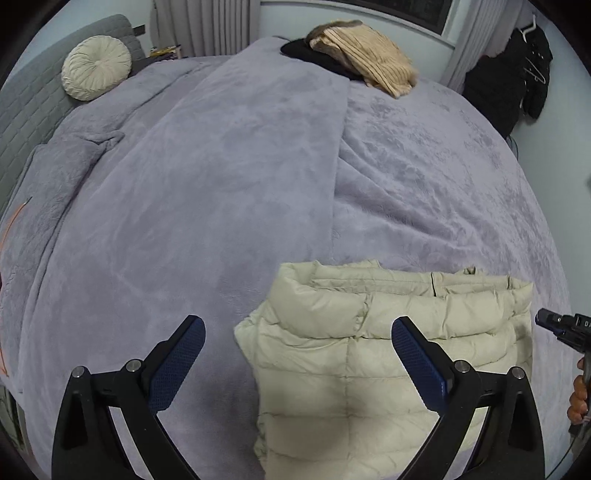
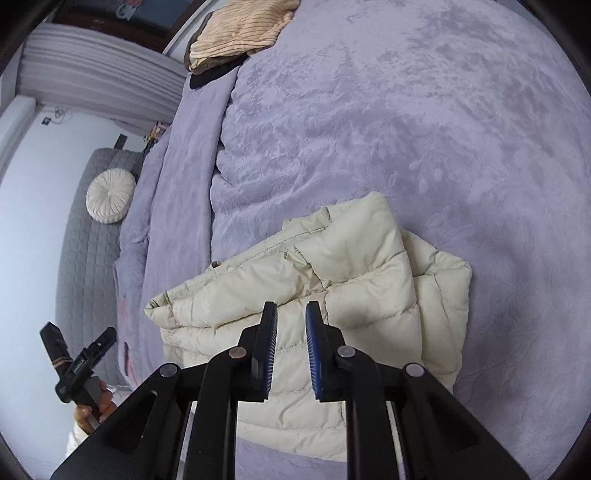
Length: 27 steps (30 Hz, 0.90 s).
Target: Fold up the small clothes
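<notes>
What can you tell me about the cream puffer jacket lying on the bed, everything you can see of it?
The puffer jacket is pale cream, quilted in horizontal padded channels, with a smooth, slightly shiny shell. It lies folded into a compact bundle, layers stacked, a seamed edge with snaps showing along one side. It rests flat on the lilac plush blanket near the bed's front edge. Neither gripper touches it: the left gripper hangs above it, wide open, and the right gripper is nearly closed on nothing.

Home bedroom: bed w/ lilac blanket (image 1: 221, 166), quilted headboard (image 1: 26, 110), round cushion (image 1: 96, 67), curtains (image 1: 207, 26).
</notes>
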Each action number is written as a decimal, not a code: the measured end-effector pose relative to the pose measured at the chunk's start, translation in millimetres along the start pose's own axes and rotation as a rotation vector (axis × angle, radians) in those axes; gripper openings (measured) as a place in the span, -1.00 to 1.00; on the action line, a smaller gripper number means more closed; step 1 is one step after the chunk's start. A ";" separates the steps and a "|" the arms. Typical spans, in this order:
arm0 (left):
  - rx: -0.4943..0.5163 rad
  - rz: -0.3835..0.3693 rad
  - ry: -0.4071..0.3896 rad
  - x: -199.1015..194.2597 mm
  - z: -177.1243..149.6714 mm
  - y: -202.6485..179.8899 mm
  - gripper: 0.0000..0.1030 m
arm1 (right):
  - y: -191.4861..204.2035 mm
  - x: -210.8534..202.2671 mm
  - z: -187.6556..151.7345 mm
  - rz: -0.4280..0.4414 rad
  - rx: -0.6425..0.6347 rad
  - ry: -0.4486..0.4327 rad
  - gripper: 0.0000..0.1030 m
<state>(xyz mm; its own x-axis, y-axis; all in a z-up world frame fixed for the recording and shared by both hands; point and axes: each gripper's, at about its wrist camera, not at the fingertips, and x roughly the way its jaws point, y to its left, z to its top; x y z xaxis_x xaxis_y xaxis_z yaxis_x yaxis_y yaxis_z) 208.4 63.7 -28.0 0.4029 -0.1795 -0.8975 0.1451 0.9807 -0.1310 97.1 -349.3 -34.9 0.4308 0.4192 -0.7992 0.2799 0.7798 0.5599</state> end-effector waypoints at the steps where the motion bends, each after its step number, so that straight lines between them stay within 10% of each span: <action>1: 0.016 0.025 0.013 16.2 -2.0 -10.6 0.97 | 0.7 7.8 1.6 -0.025 -0.009 -0.005 -0.66; 5: 0.064 0.199 0.110 97.5 -13.6 -24.3 0.97 | -15.4 52.0 3.4 -0.126 0.000 0.018 -0.66; 9: -0.018 0.175 0.153 130.4 -21.2 -7.5 0.98 | -41.2 78.6 1.0 -0.143 0.025 0.015 -0.77; 22: 0.018 0.191 0.077 61.1 -21.9 -10.2 0.98 | -23.0 32.7 0.7 -0.183 -0.005 -0.011 -0.69; 27: 0.002 0.139 0.024 20.7 -29.8 -15.8 0.98 | -8.1 -0.3 -21.1 -0.145 0.013 -0.041 0.28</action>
<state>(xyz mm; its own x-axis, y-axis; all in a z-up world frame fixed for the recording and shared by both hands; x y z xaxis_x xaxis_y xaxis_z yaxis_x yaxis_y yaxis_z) 187.6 46.8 -57.0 0.3974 -0.0399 -0.9168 0.0908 0.9959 -0.0040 76.6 -345.9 -43.7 0.4199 0.2832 -0.8622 0.3524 0.8246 0.4425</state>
